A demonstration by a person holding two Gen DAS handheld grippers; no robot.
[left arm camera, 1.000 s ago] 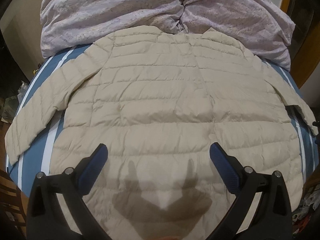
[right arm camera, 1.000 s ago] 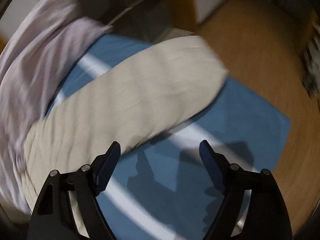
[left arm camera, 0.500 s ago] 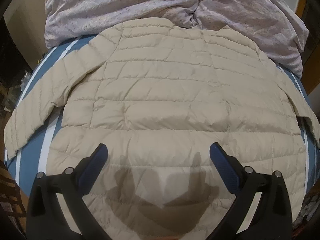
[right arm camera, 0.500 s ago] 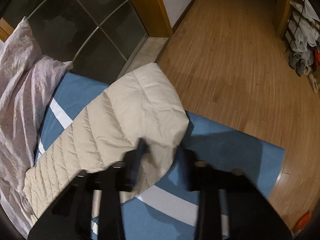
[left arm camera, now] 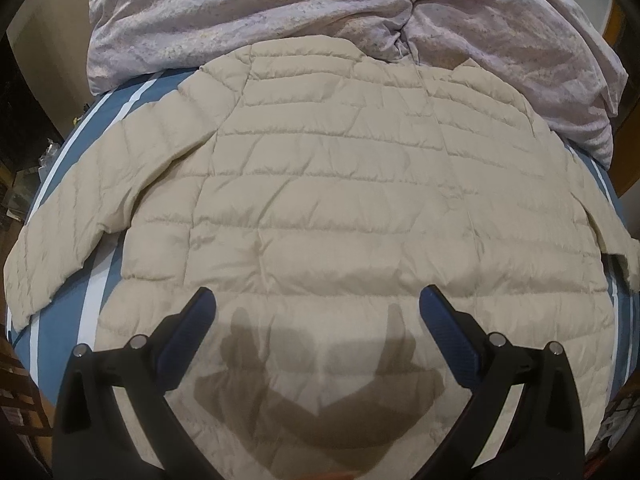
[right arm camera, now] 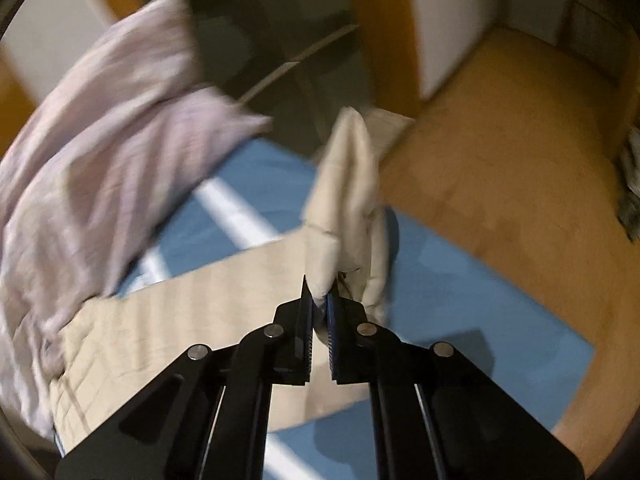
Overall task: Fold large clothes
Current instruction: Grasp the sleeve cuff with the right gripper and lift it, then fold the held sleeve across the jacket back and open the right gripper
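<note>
A cream quilted puffer jacket (left arm camera: 340, 200) lies spread flat, back up, on a blue bed with white stripes (left arm camera: 92, 296). Its left sleeve (left arm camera: 92, 216) stretches out to the left. My left gripper (left arm camera: 316, 312) is open and empty, hovering above the jacket's lower hem and casting a shadow on it. In the right wrist view my right gripper (right arm camera: 319, 300) is shut on the cuff end of the jacket's right sleeve (right arm camera: 348, 192), which is lifted off the bed and bunched upward. The rest of that sleeve (right arm camera: 192, 312) lies on the bed.
A crumpled lilac duvet (left arm camera: 320, 8) lies along the bed's far end, touching the jacket's collar; it also shows in the right wrist view (right arm camera: 100, 152). Beyond the bed's right edge are a wooden floor (right arm camera: 500, 160) and a dark glass door (right arm camera: 272, 40).
My right gripper closed on the right sleeve's cuff and lifted it off the bed. My left gripper stayed open and drifted slightly over the hem.
</note>
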